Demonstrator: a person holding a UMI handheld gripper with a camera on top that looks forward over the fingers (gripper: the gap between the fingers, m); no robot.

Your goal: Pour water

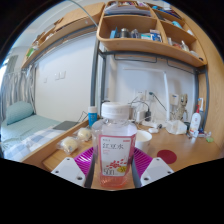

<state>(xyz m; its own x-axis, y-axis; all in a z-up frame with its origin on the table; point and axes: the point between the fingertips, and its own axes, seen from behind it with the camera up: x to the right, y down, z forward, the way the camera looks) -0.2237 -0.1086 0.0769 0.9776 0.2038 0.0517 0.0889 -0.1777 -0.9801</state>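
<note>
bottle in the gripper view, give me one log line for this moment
task: pour water | gripper: shut on bottle | bottle: upright, white cap on, pink label | ahead: wooden desk | pouring: not yet begun

A clear plastic bottle (113,143) stands upright between the fingers (143,159), near and central in the scene. It has a white screw cap, shut, and squared shoulders below a short neck. A white label with pink print and characters wraps the lower body, and the contents look pale pink through the clear wall. The pink pads flank it at left and right of its lower part; whether they press on it cannot be told. Its base is hidden, so what it rests on cannot be seen.
</note>
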